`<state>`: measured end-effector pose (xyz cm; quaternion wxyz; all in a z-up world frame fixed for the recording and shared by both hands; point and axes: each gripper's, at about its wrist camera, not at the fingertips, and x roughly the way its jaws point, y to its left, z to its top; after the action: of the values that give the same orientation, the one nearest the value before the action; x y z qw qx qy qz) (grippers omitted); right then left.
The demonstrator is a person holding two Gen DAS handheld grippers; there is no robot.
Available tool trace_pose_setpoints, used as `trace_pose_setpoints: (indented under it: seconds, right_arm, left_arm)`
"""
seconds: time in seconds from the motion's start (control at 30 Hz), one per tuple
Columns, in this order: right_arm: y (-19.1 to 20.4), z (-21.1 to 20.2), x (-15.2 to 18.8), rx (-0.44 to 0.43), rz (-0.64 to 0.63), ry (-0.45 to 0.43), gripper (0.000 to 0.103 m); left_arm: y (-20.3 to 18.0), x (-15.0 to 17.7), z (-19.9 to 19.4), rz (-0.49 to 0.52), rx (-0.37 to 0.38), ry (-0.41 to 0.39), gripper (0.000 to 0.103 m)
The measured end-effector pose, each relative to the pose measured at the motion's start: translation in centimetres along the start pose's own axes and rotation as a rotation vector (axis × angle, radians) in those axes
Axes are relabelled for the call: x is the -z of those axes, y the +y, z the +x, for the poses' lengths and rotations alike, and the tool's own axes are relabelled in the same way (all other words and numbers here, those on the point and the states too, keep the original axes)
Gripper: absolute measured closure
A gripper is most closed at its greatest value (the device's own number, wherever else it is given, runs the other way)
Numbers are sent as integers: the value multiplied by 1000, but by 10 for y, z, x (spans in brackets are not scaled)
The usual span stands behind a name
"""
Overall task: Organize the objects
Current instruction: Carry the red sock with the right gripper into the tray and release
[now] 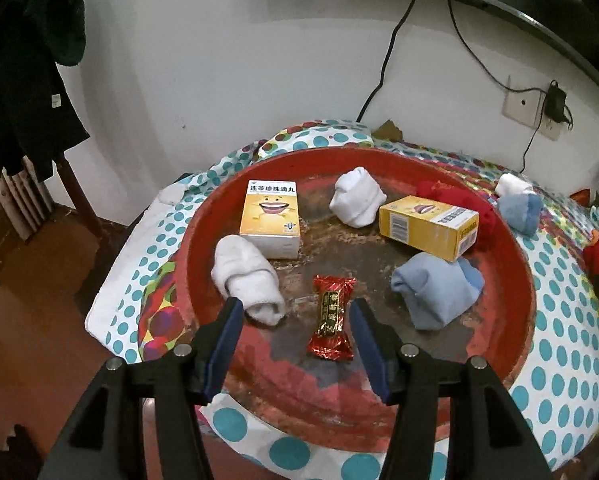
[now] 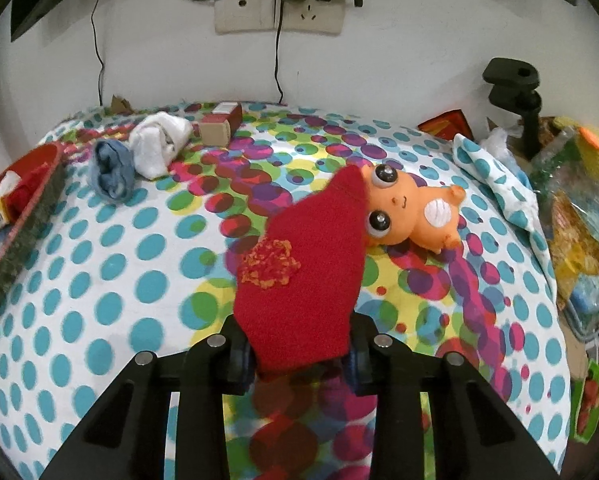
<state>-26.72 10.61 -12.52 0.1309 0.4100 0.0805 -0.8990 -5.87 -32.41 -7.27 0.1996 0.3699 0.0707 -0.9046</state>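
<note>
Red sock — fuzzy, orange-yellow embroidered patch at its middle.

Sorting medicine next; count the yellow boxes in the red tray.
2: upright box at the tray's back left; one box lying flat back right. Socks may hide more.
</note>
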Motion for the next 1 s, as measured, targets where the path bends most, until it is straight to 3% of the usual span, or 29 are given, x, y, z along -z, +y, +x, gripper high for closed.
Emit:
trace_pose_setpoints:
  seconds: [0.2,0.5,0.67,0.87,1.0]
  right_arm:
    - [33,-30,-11,-81,2,-40,72]
    - [141,-76,-33,-274,-164,-100,72]
    - [202,-79,-27,-386,-215,-80,72]
    - [265,-80,-24,-476,-297,-54,72]
    - [305,-77,-23,-527,-361,-30,72]
  left_arm:
    - [12,-3,-3,-42,25,-18,46]
    - [19,-4,-4,-53,4,-30,46]
    - [25,-5,-4,-72,14,-29,46]
    - [35,-7,-4,-79,-32,-37,46]
    - [45,-8,-2,-118,-17,-32,46]
